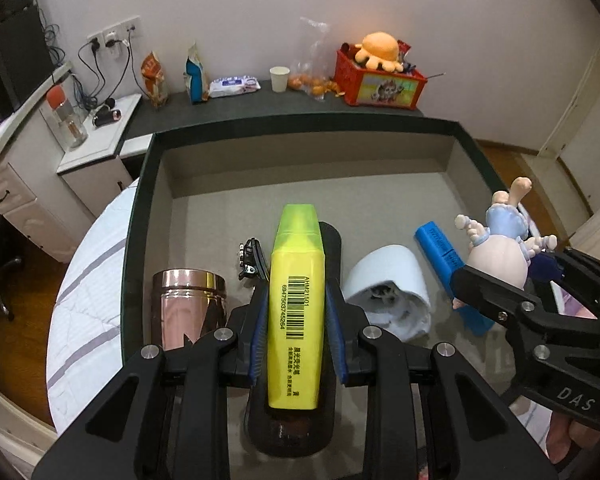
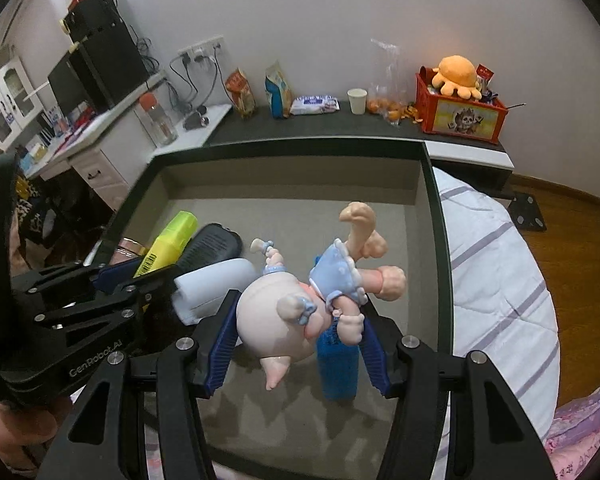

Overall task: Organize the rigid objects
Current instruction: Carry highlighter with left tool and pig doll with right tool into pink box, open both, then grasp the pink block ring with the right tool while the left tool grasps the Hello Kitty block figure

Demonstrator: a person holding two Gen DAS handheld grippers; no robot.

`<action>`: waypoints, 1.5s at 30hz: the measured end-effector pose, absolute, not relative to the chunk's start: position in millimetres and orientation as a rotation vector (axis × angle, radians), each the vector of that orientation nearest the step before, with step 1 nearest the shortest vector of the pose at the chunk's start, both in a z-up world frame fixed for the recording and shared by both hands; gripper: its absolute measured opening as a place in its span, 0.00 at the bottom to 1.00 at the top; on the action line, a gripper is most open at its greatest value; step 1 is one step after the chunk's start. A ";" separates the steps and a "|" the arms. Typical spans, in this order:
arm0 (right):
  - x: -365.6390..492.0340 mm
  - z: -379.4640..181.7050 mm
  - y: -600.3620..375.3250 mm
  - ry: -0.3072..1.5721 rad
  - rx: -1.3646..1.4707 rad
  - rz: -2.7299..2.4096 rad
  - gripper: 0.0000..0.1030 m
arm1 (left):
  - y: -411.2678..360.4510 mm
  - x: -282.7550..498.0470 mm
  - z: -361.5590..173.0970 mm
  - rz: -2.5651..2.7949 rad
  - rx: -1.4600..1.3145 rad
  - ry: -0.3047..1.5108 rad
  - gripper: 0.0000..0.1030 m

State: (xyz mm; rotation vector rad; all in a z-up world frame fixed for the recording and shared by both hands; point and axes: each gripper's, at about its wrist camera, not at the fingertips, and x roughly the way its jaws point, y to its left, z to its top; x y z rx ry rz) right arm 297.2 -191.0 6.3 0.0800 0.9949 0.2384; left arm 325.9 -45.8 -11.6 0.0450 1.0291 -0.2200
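My left gripper [image 1: 296, 300] is shut on a yellow highlighter [image 1: 296, 248], which points forward above an open dark-rimmed box [image 1: 300, 124] with a grey floor. To its right, my right gripper [image 1: 508, 276] holds a small doll in a blue dress [image 1: 500, 252]. In the right wrist view the right gripper [image 2: 300, 312] is shut on the doll [image 2: 268, 320] at its head, so it hangs upside down with its legs up. Both are held over the box [image 2: 292, 148]. The left gripper [image 2: 140, 276] and highlighter [image 2: 172, 240] show at the left.
On the box floor are a copper cup [image 1: 188, 304], a black hair clip [image 1: 252, 258], a flat black item [image 1: 332, 240], a white roll [image 1: 392, 280] and a blue block [image 2: 336, 368]. A striped quilt [image 2: 500, 280] lies around the box. A red crate [image 2: 460, 116] sits on the back shelf.
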 end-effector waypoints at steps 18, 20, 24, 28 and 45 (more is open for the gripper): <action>268.6 40.5 -199.4 0.898 0.099 0.194 0.78 | -29.5 278.9 39.2 -0.133 0.053 0.889 0.98; 255.7 48.8 -197.9 0.878 0.104 0.197 0.78 | -27.0 264.8 48.5 -0.135 0.044 0.868 0.98; 229.5 64.3 -198.0 0.836 0.104 0.198 0.78 | -18.8 235.6 63.9 -0.122 0.026 0.825 1.00; 198.0 75.7 -199.5 0.801 0.106 0.195 0.79 | -11.1 204.4 72.8 -0.110 0.019 0.792 1.00; 108.2 55.0 -204.7 0.836 0.138 0.167 0.79 | 5.0 116.1 46.0 -0.081 -0.012 0.839 1.00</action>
